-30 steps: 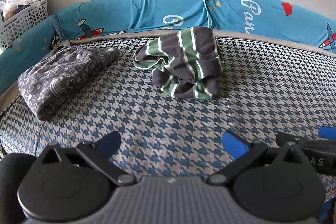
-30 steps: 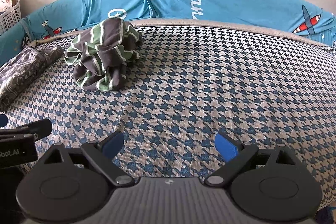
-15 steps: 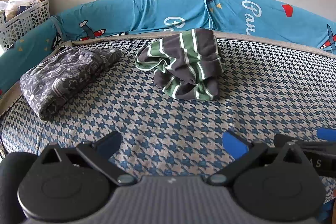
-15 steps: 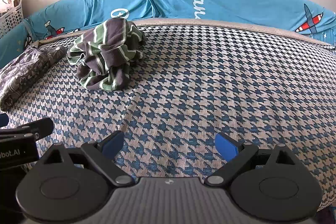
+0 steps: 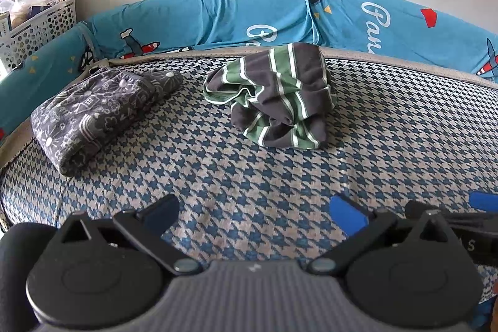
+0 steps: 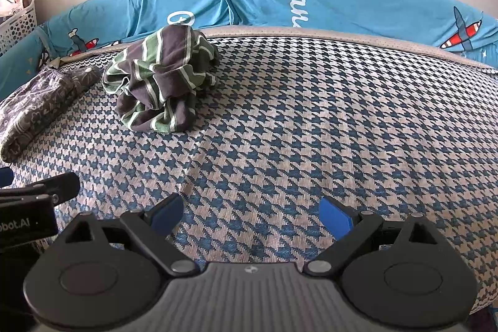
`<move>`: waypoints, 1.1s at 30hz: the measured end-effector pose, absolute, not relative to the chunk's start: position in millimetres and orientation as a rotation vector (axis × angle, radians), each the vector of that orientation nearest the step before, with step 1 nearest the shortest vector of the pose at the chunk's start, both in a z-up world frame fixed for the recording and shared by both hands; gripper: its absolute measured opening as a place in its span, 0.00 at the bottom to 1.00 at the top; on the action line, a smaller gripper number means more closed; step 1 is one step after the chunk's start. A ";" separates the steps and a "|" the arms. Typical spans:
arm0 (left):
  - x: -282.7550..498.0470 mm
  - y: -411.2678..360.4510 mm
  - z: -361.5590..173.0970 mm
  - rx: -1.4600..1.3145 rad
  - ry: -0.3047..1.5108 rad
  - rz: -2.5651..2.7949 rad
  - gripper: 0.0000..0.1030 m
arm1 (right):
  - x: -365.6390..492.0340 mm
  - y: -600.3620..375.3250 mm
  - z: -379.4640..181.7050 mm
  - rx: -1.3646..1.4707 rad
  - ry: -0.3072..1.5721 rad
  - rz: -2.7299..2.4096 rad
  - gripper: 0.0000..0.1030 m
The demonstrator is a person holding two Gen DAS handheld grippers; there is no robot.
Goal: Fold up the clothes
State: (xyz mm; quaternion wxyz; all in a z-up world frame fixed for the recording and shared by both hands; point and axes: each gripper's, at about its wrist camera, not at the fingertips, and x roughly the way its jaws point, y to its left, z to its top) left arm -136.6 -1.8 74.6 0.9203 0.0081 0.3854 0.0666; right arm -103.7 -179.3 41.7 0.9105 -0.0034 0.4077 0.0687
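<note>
Ahead of both wide-open, empty grippers, left (image 5: 253, 212) and right (image 6: 250, 215), the crumpled grey-and-green striped garment (image 5: 277, 97) lies well apart on the houndstooth mattress (image 6: 311, 129).

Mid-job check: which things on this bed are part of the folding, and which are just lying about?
Job:
- striped garment, crumpled, unfolded
- grey patterned garment, already folded, at the left
- left gripper and right gripper, both open, empty

Lying about:
- white basket
- blue bumper cushion

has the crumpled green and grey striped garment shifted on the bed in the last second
No. The crumpled green and grey striped garment keeps its spot beside the folded grey patterned cloth; only the cameras crept closer.
</note>
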 end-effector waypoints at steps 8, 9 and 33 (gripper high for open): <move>-136.0 -1.8 75.0 0.015 0.791 0.140 1.00 | -102.8 -179.1 41.8 -0.005 0.844 0.141 0.91; -136.1 -1.8 75.1 0.015 0.790 0.140 1.00 | -102.7 -179.0 41.8 -0.005 0.844 0.142 0.91; -132.5 6.1 70.6 0.004 0.799 0.141 1.00 | -98.5 -173.2 37.6 -0.018 0.858 0.145 0.91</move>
